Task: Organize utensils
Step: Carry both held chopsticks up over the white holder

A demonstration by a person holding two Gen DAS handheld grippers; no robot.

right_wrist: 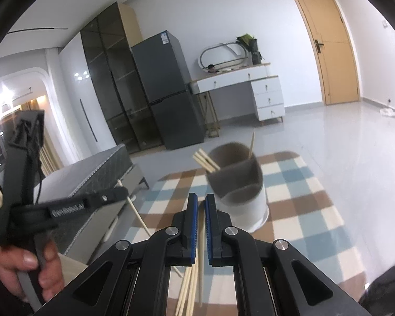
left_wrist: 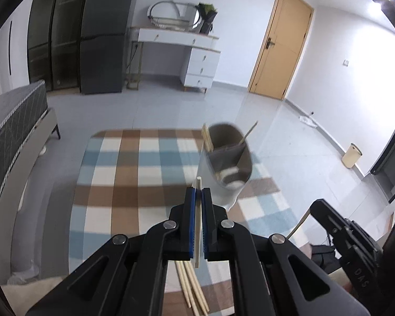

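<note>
Chopstick [left_wrist: 198, 218] lengthwise btwn pads, tip forward

"DAS" on the right tool [left_wrist: 350, 239]; "GenRobot.AI" on the left tool [right_wrist: 110, 197].

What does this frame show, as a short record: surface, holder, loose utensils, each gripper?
surface: checked cloth in brown, blue and white
holder: white utensil holder with grey divided insert, upright on the cloth
in holder: chopsticks leaning at one side, a single stick at the other
loose: several chopsticks lying on the cloth below the grippers
left gripper: shut on one chopstick
right gripper: shut on a pale stick
</note>
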